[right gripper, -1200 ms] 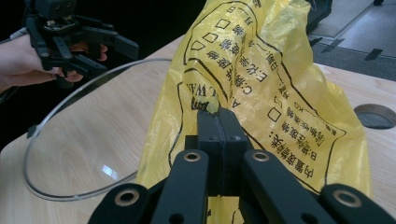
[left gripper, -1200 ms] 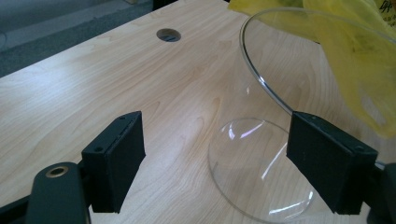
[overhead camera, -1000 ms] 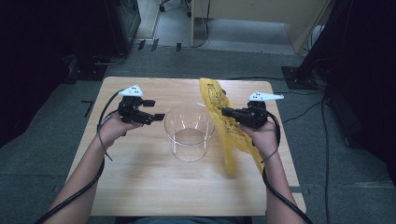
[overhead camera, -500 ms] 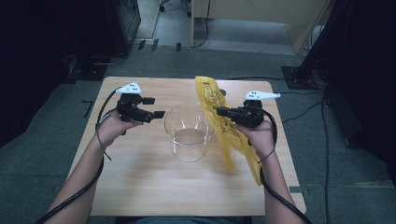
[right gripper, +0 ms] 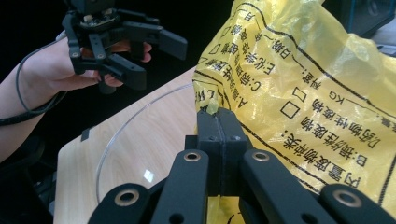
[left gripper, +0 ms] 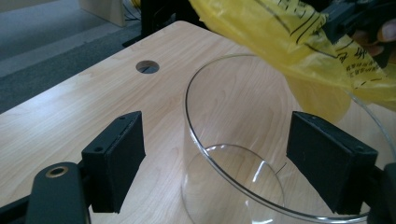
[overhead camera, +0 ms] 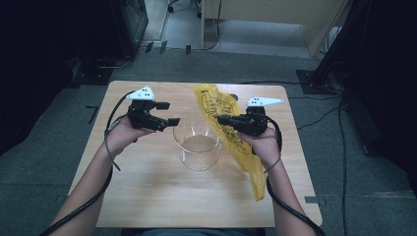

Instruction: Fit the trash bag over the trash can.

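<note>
— What's in the glass beaker?

— Nothing I can see; it stands upright mid-table, clear to the bottom.

— And the bag?

— My right gripper has its jaws pressed together on the edge of the yellow plastic bag (black print on it), lifted just beside the beaker's right rim, its tail trailing toward me.

— Your left?

— My left gripper hangs wide open, holding nothing, just left of the rim.
</note>
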Available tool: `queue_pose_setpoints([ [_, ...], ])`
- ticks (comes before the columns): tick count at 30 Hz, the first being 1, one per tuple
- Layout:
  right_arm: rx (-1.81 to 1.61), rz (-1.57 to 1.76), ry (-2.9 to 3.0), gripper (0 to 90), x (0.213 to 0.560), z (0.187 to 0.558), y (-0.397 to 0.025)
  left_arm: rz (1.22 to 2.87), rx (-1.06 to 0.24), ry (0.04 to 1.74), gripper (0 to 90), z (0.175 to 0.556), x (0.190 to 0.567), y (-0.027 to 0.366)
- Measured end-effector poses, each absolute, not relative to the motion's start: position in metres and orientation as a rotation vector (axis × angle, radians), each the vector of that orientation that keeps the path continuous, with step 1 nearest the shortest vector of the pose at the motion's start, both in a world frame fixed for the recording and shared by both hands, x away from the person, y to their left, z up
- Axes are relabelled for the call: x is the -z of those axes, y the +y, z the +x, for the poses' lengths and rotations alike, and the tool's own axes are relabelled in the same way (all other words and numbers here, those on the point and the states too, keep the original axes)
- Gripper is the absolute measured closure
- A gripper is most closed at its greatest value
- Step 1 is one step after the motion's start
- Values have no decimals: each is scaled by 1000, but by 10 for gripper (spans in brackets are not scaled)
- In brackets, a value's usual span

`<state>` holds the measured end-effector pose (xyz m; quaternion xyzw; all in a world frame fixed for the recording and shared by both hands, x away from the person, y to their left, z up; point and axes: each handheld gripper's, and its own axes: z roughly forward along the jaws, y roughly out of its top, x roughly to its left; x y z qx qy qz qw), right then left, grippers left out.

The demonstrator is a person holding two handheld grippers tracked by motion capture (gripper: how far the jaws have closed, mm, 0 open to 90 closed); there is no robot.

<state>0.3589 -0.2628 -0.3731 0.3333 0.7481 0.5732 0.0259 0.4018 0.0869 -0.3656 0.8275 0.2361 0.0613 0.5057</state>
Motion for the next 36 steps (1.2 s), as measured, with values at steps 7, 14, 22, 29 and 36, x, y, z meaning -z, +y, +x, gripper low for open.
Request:
queue_pose_setpoints([
  [7, -1777, 996, 2364, 900, 373, 358, -251, 1980, -125, 547, 188, 401, 367, 82],
  [14, -1779, 949, 2404, 900, 370, 355, -240, 1978, -127, 555, 188, 399, 363, 77],
  [22, -1772, 907, 2456, 900, 370, 353, -230, 1938, -140, 533, 189, 399, 358, 74],
  [29, -1757, 871, 2504, 900, 370, 352, -225, 1925, -121, 535, 262, 401, 352, 72],
  [36, -1737, 831, 2563, 900, 370, 351, -220, 1925, -157, 535, 263, 405, 344, 72],
])
